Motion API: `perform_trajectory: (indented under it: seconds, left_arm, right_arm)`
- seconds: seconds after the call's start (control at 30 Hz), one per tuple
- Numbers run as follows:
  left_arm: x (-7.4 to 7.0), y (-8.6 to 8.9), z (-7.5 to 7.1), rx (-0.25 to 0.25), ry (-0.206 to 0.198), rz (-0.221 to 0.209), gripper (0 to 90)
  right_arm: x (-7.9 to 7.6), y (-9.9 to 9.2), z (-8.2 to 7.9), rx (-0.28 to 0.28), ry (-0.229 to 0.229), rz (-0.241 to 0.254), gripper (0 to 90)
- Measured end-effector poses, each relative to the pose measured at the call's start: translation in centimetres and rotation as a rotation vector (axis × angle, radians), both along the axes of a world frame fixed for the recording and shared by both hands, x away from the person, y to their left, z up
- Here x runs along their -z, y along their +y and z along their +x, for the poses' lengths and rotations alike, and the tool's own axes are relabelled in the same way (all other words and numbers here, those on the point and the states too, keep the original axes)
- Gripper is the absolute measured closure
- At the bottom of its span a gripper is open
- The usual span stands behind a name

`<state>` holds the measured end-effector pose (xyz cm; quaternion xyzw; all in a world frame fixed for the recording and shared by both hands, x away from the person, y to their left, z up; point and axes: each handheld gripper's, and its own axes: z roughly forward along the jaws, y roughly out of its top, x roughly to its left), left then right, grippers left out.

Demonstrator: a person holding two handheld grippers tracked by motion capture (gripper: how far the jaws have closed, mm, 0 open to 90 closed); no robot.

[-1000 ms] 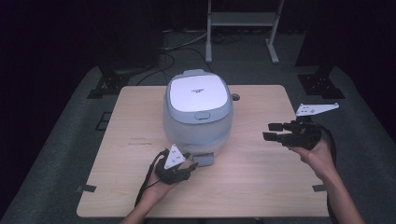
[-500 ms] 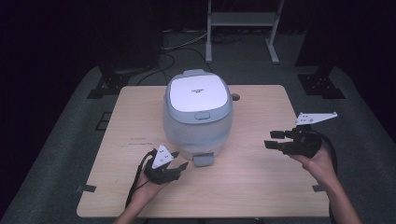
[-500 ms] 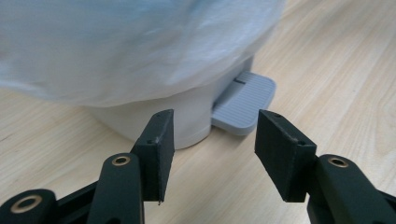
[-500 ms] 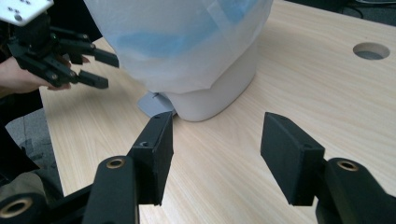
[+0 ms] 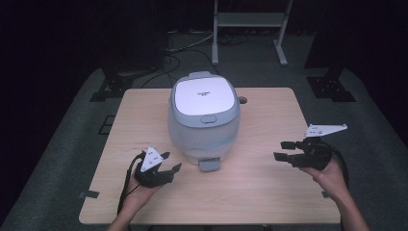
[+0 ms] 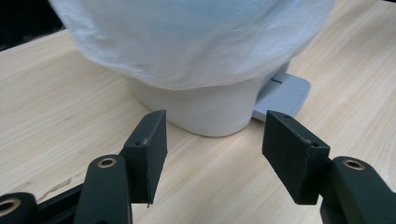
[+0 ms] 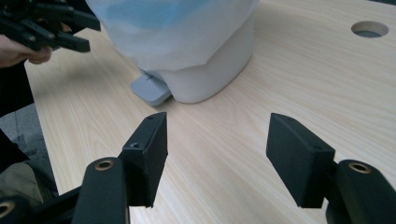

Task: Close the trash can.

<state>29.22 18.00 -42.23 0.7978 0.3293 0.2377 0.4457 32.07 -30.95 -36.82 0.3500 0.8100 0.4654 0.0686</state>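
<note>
We see the pedal bin [image 5: 203,118], white body under a grey-rimmed lid, standing upright at the middle of the wooden surface [image 5: 269,192], slightly toward the far edge. Its grey foot pedal [image 5: 210,164] points at the near edge. A thin plastic liner drapes over the bin's upper body in both gripper views.

Left gripper [image 5: 166,168]: held low over the surface near the near-left corner, just beside the bin's base and pedal, not touching either. Its fingers [image 6: 148,144] stand apart and have just been opening; nothing lies between them.

Right gripper [image 5: 285,150]: near the right edge, well apart from the bin, aimed toward it. Its fingers [image 7: 299,156] are also apart, just opening, with bare surface between them.

A round cable hole [image 5: 242,100] sits behind the bin.
</note>
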Motion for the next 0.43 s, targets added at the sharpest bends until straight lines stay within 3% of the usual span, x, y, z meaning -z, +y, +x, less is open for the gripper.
perform_trajectory:
  seconds: [0.27, 0.43]
  left_arm:
    - [-0.1, 1.5, 0.0, -0.051, 0.012, -0.044, 29.0]
    - [0.3, 2.3, -0.4, -0.071, 0.009, -0.043, 28.1]
  right_arm:
    - [1.0, -0.8, -0.8, 0.023, 0.007, 0.009, 36.8]
    - [1.5, -1.1, -1.0, 0.027, 0.011, 0.019, 36.8]
